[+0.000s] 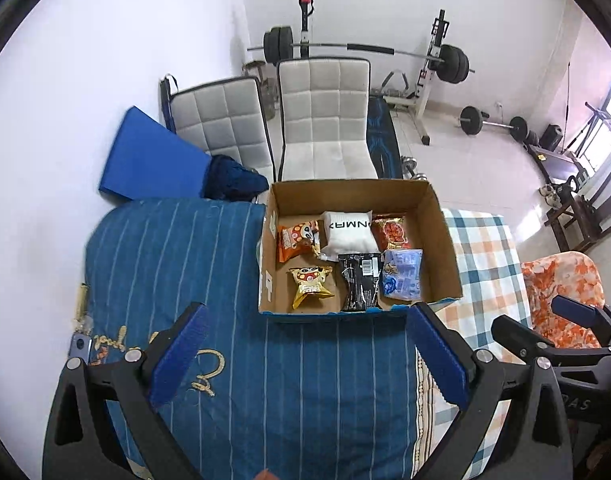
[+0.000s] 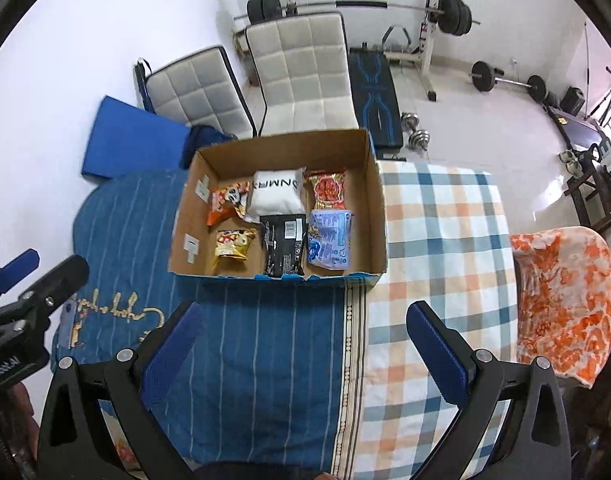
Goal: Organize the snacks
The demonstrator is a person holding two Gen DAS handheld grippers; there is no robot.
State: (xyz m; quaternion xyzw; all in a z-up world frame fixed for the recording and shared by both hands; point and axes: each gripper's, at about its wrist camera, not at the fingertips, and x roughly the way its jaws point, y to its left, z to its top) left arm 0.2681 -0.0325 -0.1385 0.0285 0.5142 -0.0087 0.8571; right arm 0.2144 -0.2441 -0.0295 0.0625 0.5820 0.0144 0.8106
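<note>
Six snack pkts are seen inside the cardboard box, which sits on the blue striped cloth, w/ a plaid cloth just right of the box. No pkts are seen outside the box, so the sorting is judged near done or done; what is left is prob. tidying.

Inside the box: orange pkt at back-left, white pkt at back-centre, red pkt at back-right; gold pkt front-left, black pkt front-centre, blue pkt front-right. The white pkt's front edge is overlapped w/ the black pkt; the orange pkt is tilted.

Left gripper is held spread wide, empty, in front of the box & above the striped cloth. Right gripper is likewise spread, nothing pinched, in front of the box near the cloth seam.

If rows are to be straightened, the tilted orange pkt is best approached from above, pinched at its crimped edge, not the puffed middle, so contents aren't crushed. Jaws should be kept clear of the box wall; the box may be steadied w/ the other gripper, since it could slide on cloth.
</note>
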